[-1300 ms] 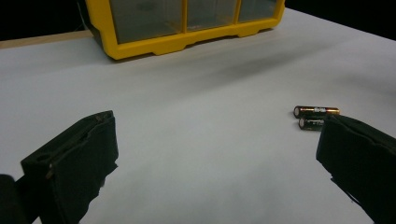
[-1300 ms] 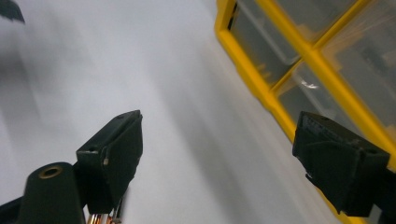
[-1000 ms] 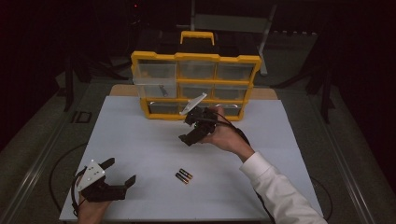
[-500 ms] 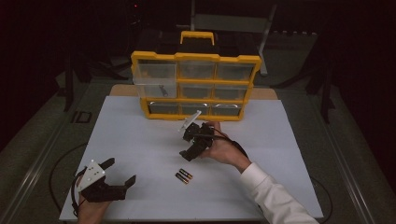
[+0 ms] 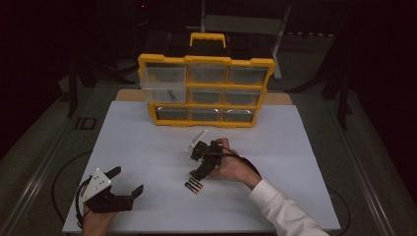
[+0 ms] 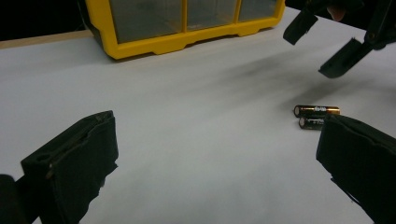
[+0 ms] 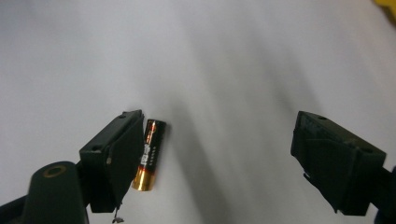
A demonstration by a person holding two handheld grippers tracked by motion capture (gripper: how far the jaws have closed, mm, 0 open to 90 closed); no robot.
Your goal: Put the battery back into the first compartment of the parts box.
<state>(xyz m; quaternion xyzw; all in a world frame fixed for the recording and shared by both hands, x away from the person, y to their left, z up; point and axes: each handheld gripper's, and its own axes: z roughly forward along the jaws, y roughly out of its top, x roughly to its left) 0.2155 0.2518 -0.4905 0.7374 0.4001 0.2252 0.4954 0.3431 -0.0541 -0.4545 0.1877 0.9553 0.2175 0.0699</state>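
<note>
Two AA batteries [image 5: 193,185] lie side by side on the white table top, front of centre; in the left gripper view the batteries [image 6: 317,115] are at the right. My right gripper [image 5: 197,172] hangs open just above them, tilted down. In its own view, my right gripper [image 7: 224,158] has wide jaws with nothing between them, and one battery [image 7: 149,151] lies beside and partly behind its left jaw. My left gripper [image 5: 126,181] rests open at the front left, and in its own view my left gripper [image 6: 215,168] holds nothing.
A yellow drawer organizer [image 5: 206,91] with a handle stands at the back centre; its middle-left drawer [image 5: 162,92] sticks out slightly. The white board [image 5: 295,147] ends near my forearms at the front. Dark floor surrounds the table.
My right gripper has come down and back from in front of the organizer to just above the batteries. The left gripper has stayed where it was.
</note>
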